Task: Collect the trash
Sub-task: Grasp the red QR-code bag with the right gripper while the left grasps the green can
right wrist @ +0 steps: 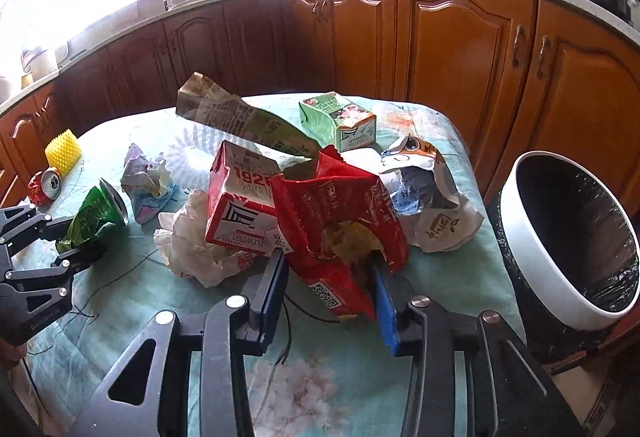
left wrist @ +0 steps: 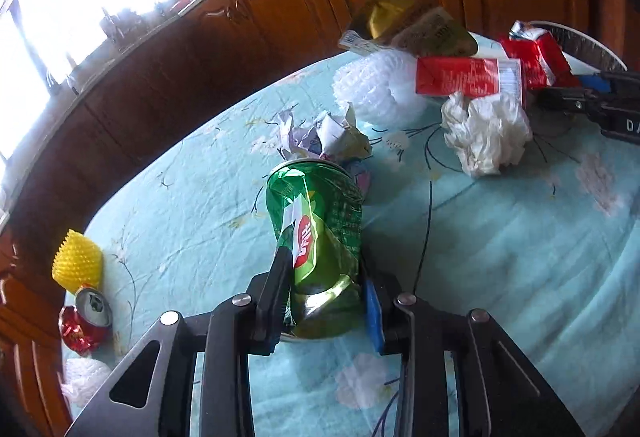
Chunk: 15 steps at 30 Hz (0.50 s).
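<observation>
A crushed green can (left wrist: 320,237) stands on the pale blue flowered tablecloth (left wrist: 500,257). My left gripper (left wrist: 326,269) is shut on its lower half, one pad on each side. The right wrist view shows the same can (right wrist: 96,213) tilted in the left gripper (right wrist: 80,241) at the far left. My right gripper (right wrist: 328,265) is shut on a torn red snack bag (right wrist: 340,213) at the front of the trash pile. Seen from the left wrist, the right gripper (left wrist: 592,101) is a dark shape at the right edge.
A white bin (right wrist: 514,205) with a black liner stands off the table's right edge. On the cloth lie a red carton (right wrist: 240,205), crumpled tissue (right wrist: 188,249), a green carton (right wrist: 340,121), crumpled paper (right wrist: 146,181), a red can (right wrist: 44,185) and a printed paper bag (right wrist: 424,189). Wooden cabinets stand behind.
</observation>
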Available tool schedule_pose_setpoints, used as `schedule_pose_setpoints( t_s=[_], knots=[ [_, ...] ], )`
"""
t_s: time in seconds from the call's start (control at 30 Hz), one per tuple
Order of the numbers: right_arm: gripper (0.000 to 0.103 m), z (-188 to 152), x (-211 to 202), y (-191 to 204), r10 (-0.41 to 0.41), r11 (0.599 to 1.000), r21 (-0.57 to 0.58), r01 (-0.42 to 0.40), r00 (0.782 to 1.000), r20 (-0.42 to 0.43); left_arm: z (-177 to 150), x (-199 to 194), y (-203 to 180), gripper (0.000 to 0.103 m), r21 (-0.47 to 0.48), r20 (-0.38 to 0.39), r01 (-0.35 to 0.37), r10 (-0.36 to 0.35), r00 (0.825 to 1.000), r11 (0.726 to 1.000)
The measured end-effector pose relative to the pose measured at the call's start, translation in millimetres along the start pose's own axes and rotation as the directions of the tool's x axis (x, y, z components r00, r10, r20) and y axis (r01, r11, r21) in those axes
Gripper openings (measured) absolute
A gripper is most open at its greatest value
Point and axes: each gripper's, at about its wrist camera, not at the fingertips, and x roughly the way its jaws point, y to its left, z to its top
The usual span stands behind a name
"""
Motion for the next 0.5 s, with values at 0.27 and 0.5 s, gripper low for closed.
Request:
schedule_pose_setpoints(
  t_s=[0.27, 0.5],
  knots=[
    [0.027, -2, -46, -17, 0.112, 0.987, 0.109, -0.120, 0.991, 0.074, 2, -19, 28, 0.029, -0.227, 0.066, 0.244, -0.235, 0.970, 0.943],
    [0.026, -13, -76, -40, 0.166, 0.961, 0.207, -0.185, 0.980, 0.106, 6, -55, 2, 0.029, -0.188, 0.123, 0.352, -0.334, 0.935, 0.917]
  ],
)
